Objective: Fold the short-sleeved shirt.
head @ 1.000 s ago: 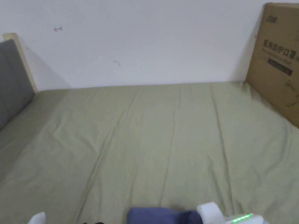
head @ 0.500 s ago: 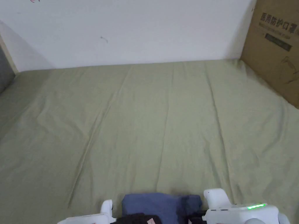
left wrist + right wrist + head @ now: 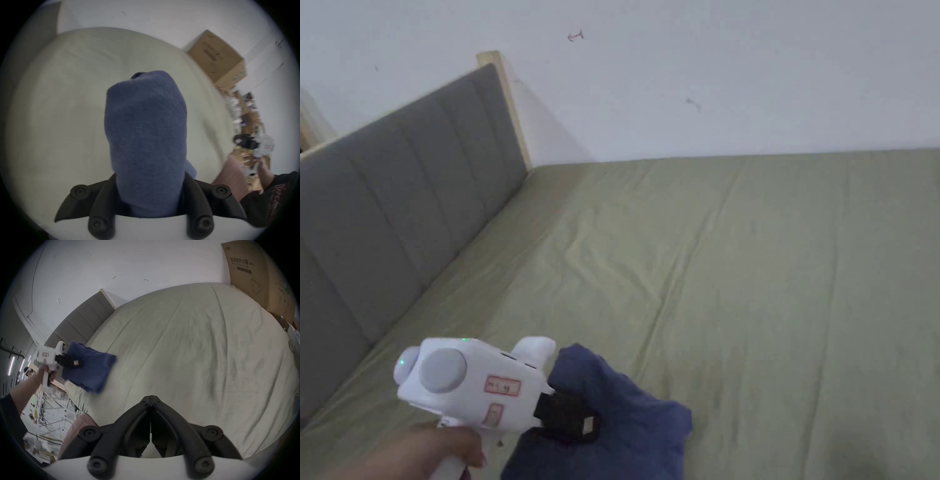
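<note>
1. At the far left of your head view stands the grey padded headboard (image 3: pixel 394 206), running along the left edge of the bed; the white wall (image 3: pixel 706 69) rises behind it.
2. Your left hand (image 3: pixel 419 447) sits low at the left, wrapped round the handle of the white left gripper (image 3: pixel 569 417).
3. That gripper's two black jaws are clamped on the blue short-sleeved shirt (image 3: pixel 619 425): in the left gripper view the folded shirt (image 3: pixel 146 139) sits squarely between them and both jaws press on its sides.
4. The shirt is a compact folded bundle, held by its left end. In the right gripper view it (image 3: pixel 90 365) hangs from the left gripper (image 3: pixel 71 361) over the near left part of the bed; the picture is blurred there, so you cannot tell whether its lower edge touches the sheet.
5. To the right of the shirt the olive-green bed sheet (image 3: pixel 769 281) spreads out, creased in long lines.
6. Your right gripper (image 3: pixel 151 398) is held over the sheet, well apart from the shirt. Its jaws are together, tips meeting, with nothing between them.
7. In the left gripper view that right gripper (image 3: pixel 248 142) shows far off at the right edge, blurred.
8. At the far right a large cardboard box (image 3: pixel 253 275) leans against the wall at the bed's far right corner.
</note>
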The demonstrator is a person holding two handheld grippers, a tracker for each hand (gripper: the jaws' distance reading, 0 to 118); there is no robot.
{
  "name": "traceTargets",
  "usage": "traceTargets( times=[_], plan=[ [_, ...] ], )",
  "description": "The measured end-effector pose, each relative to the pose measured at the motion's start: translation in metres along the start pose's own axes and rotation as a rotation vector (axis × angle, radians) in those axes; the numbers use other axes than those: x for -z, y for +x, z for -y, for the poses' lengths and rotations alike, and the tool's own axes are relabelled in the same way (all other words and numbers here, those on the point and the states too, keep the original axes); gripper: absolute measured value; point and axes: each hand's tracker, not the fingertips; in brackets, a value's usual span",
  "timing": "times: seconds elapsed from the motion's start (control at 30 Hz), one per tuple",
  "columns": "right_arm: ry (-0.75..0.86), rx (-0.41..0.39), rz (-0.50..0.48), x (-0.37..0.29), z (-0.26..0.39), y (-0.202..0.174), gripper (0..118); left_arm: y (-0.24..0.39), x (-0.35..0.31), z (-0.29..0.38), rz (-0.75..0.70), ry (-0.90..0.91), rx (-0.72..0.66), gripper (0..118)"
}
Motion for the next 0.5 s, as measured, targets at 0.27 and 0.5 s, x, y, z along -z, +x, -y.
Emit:
traceTargets(
  times=[0.27, 0.5],
  plan=[
    [0.052, 0.006, 0.160, -0.017, -0.015, 0.008, 0, -0.097, -0.021, 0.006, -0.783, -0.213, 0.116, 20],
    [0.057, 0.023, 0.123, -0.023, -0.018, -0.005, 0, -0.105, -0.031, 0.014, -0.761, -0.131, 0.041, 106]
  ],
)
